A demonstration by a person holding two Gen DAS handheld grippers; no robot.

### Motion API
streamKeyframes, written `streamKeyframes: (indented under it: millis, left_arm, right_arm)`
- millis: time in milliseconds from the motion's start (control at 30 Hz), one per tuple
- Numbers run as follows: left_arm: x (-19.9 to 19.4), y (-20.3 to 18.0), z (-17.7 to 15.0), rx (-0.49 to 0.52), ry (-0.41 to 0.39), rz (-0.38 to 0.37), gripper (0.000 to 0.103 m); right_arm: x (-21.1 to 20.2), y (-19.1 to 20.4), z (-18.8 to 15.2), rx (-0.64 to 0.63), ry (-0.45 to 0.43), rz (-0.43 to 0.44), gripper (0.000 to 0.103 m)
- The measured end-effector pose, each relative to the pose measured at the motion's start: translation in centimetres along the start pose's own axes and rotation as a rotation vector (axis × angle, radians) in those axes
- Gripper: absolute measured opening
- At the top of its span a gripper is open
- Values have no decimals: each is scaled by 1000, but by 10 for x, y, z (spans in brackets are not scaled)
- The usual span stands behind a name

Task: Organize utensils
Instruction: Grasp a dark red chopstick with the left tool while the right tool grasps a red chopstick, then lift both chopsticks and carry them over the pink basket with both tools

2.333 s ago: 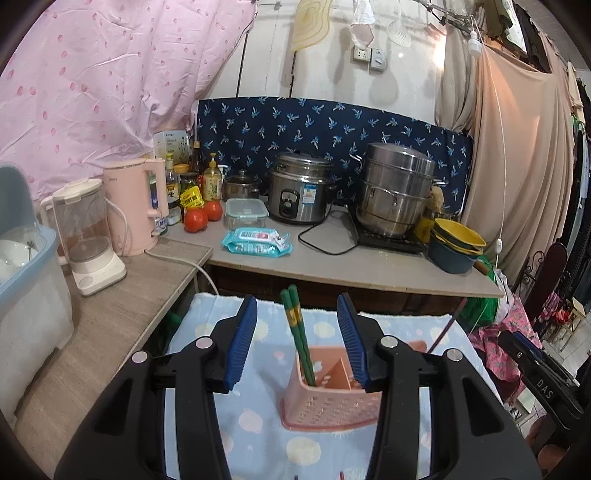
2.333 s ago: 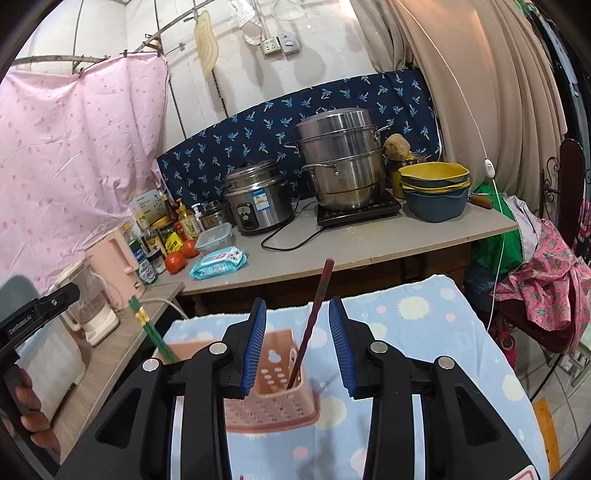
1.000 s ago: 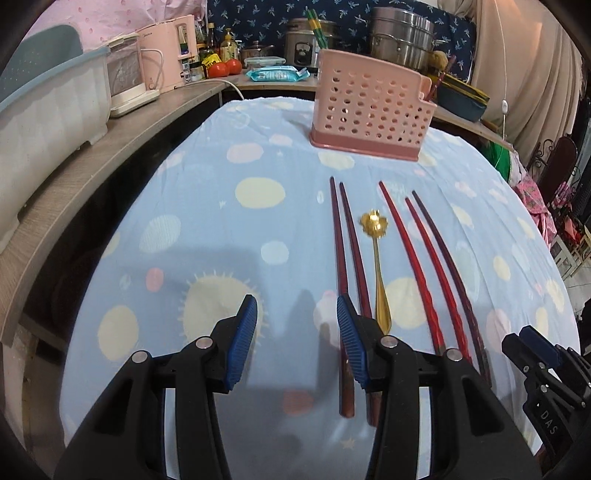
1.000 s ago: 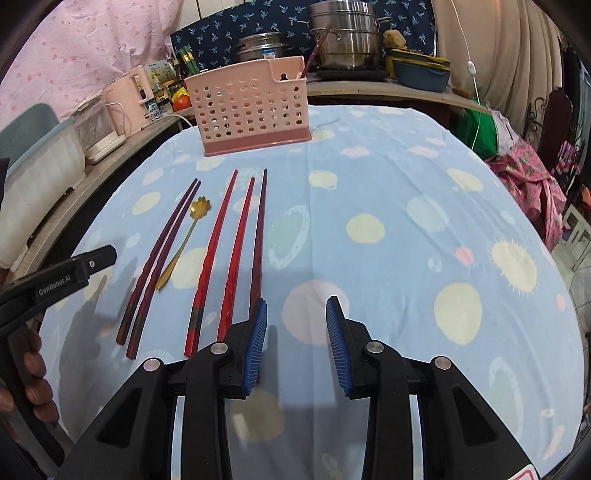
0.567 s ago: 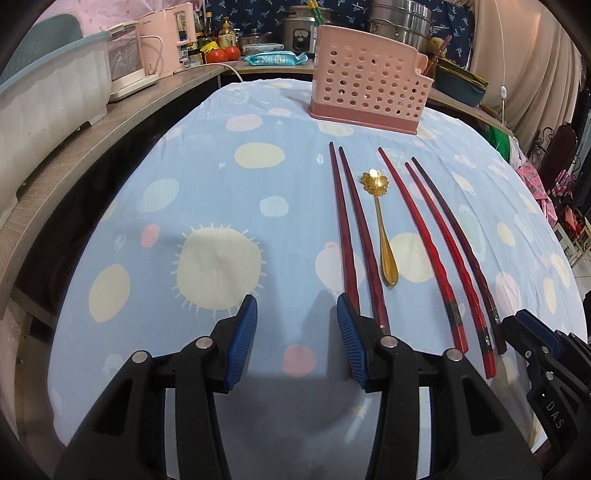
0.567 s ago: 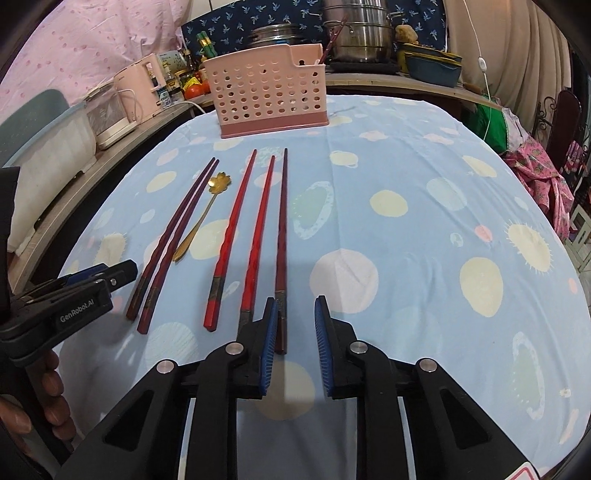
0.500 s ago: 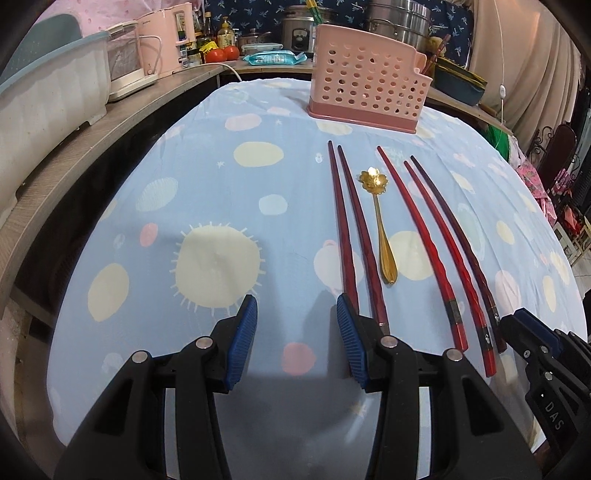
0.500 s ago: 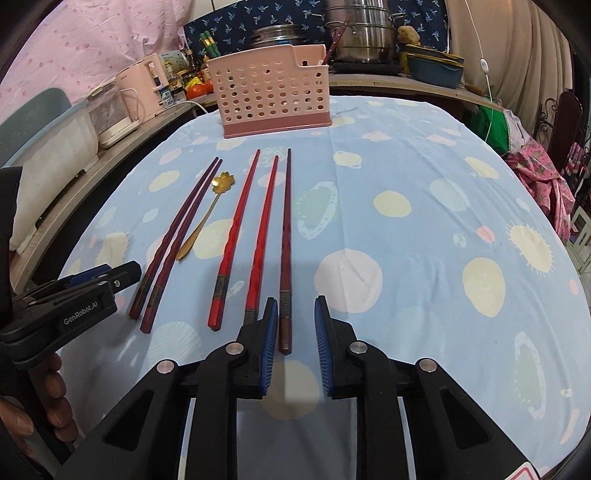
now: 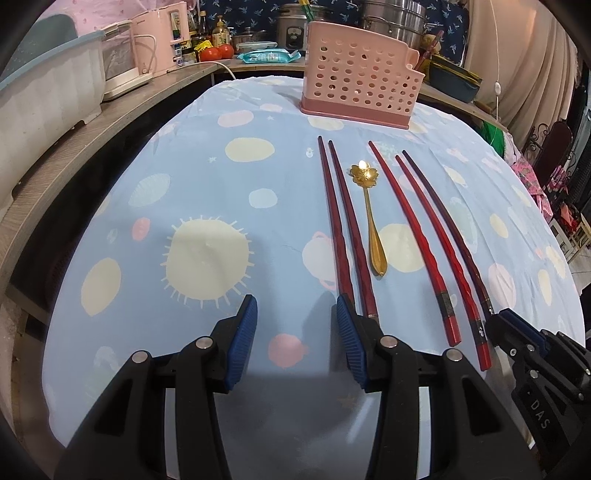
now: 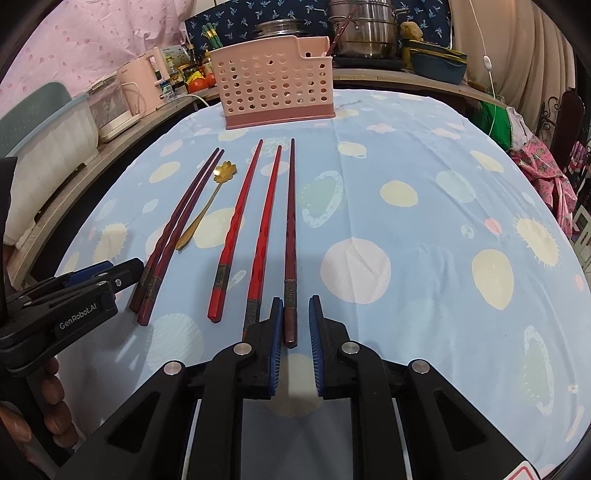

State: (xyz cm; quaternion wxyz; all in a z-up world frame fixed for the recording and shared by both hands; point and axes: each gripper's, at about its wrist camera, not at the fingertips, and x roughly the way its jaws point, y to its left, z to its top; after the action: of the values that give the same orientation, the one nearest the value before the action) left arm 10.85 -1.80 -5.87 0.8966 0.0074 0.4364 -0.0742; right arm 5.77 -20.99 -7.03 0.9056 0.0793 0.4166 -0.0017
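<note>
Several red and dark chopsticks and a gold flower-headed spoon (image 9: 370, 221) (image 10: 205, 208) lie in a row on the blue spotted tablecloth (image 9: 207, 206). A pink perforated utensil basket (image 9: 358, 77) (image 10: 275, 83) stands at the far end, with chopsticks in it. My left gripper (image 9: 295, 317) is open and empty, low over the cloth, its right finger beside the two leftmost dark red chopsticks (image 9: 340, 229). My right gripper (image 10: 295, 325) is partly closed, its blue pads on either side of the near end of the rightmost dark chopstick (image 10: 291, 236), not clamped.
A counter to the left holds a grey-blue tub (image 9: 44, 85), a blender and a pink kettle (image 9: 162, 37). Behind the basket are a rice cooker, a steel steamer pot (image 10: 364, 33) and stacked bowls (image 10: 437, 61). Clothes and a chair stand at the right.
Both grippers came down from the basket to the near ends of the chopsticks. My right gripper narrowed and moved forward so the rightmost chopstick's end lies between its pads.
</note>
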Motion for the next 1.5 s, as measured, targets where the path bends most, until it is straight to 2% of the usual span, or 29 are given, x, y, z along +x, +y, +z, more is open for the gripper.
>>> streamKeyframes:
  millis: [267, 500, 833, 1133, 1267, 1333, 1500]
  left_arm:
    - [-2, -6, -3, 14, 2, -19, 43]
    - [-2, -9, -4, 21, 7, -31, 43]
    - [2, -13, -7, 44, 10, -10, 42]
    - [2, -14, -8, 53, 8, -13, 29]
    - [1, -15, -9, 57, 9, -27, 15]
    - [0, -16, -9, 58, 12, -36, 11]
    - [-1, -16, -10, 52, 18, -57, 7]
  right_arm:
    - [1, 0, 0, -1, 0, 0, 8]
    - [1, 0, 0, -1, 0, 0, 7]
    - [1, 0, -1, -1, -1, 0, 7]
    - [2, 0, -1, -4, -3, -1, 7]
    - [2, 0, -2, -5, -5, -1, 7]
    - [3, 0, -2, -5, -6, 0, 7]
    - [3, 0, -2, -5, -5, 0, 7]
